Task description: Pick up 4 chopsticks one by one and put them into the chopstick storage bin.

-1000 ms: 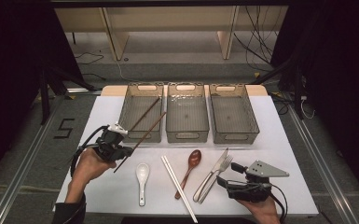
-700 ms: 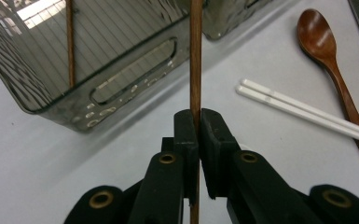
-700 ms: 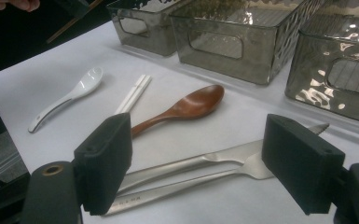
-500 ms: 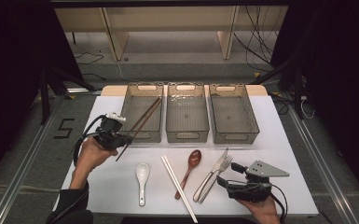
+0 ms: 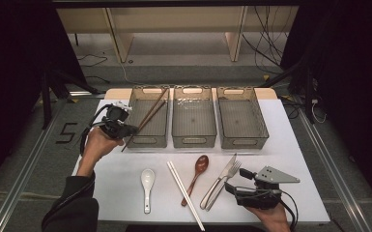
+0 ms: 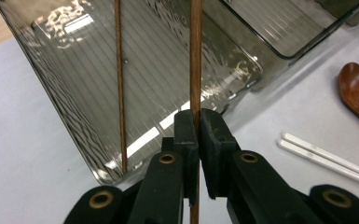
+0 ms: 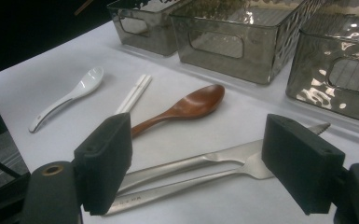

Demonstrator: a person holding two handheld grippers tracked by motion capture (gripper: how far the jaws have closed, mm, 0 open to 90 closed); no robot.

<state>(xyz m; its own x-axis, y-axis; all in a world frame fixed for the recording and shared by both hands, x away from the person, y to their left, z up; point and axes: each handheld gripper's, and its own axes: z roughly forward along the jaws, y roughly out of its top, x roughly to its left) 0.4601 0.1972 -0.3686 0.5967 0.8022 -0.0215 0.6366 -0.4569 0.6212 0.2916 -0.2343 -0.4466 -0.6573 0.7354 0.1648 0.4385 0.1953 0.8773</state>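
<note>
My left gripper (image 5: 130, 129) is at the front left corner of the left bin (image 5: 147, 141), shut on a brown chopstick (image 6: 196, 60) that slants up over the bin (image 6: 65, 93). A second brown chopstick (image 6: 119, 84) runs alongside it, its lower end at the bin's near corner; whether it rests in the bin I cannot tell. Both chopsticks (image 5: 150, 115) cross the bin diagonally. My right gripper (image 5: 236, 181) stands open at the front right, low over the handles of a steel knife (image 5: 224, 171) and fork (image 5: 234, 169), which lie between and beyond its jaws (image 7: 196, 163).
On the white mat lie a white ceramic spoon (image 5: 147, 181), a pair of white chopsticks (image 5: 183, 191) and a brown wooden spoon (image 5: 200, 166). The middle bin (image 5: 193, 140) and right bin (image 5: 244, 142) stand side by side behind them.
My left gripper has moved away from the person toward the left bin, carrying the brown chopstick farther over it. The right gripper has stayed where it was.
</note>
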